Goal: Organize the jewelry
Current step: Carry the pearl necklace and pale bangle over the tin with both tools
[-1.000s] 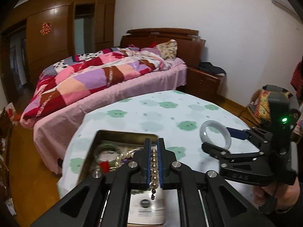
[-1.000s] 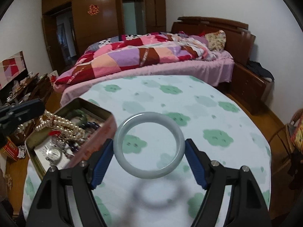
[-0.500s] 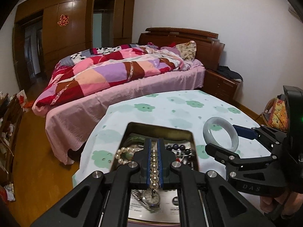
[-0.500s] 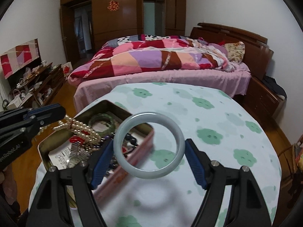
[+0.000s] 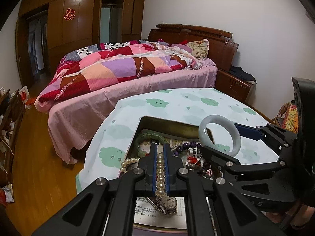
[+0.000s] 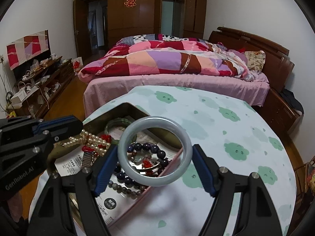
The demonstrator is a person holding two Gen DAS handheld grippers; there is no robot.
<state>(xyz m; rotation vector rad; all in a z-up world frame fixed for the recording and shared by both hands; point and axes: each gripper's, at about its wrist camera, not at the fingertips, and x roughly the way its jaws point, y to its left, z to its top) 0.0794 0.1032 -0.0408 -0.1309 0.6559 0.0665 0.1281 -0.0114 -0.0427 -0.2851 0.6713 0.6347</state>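
Both tongs had swung over the tin (image 6: 126, 106), left tongs (image 5: 160, 153) clenching pearls (image 5: 160, 175), right tongs (image 6: 155, 157) gripping the bangle (image 6: 185, 147), which could slip and crack.

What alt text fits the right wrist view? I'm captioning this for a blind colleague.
The right gripper holds a pale jade bangle between blue fingers above an open metal tin of beads and jewelry on a cloud-print tablecloth. At left, the left gripper clamps a pearl strand.

Glossy, smooth pale stone-like bangle (image 6: 155, 152). Lustrous pearl strand (image 5: 160, 174). Dull brassy metal tin (image 5: 169, 124), printed paper inside. Matt black plastic grippers, blue ribbed pads (image 6: 103, 172). Matt printed cotton tablecloth (image 6: 226, 125). Polished glossy wood wardrobe (image 6: 141, 9).
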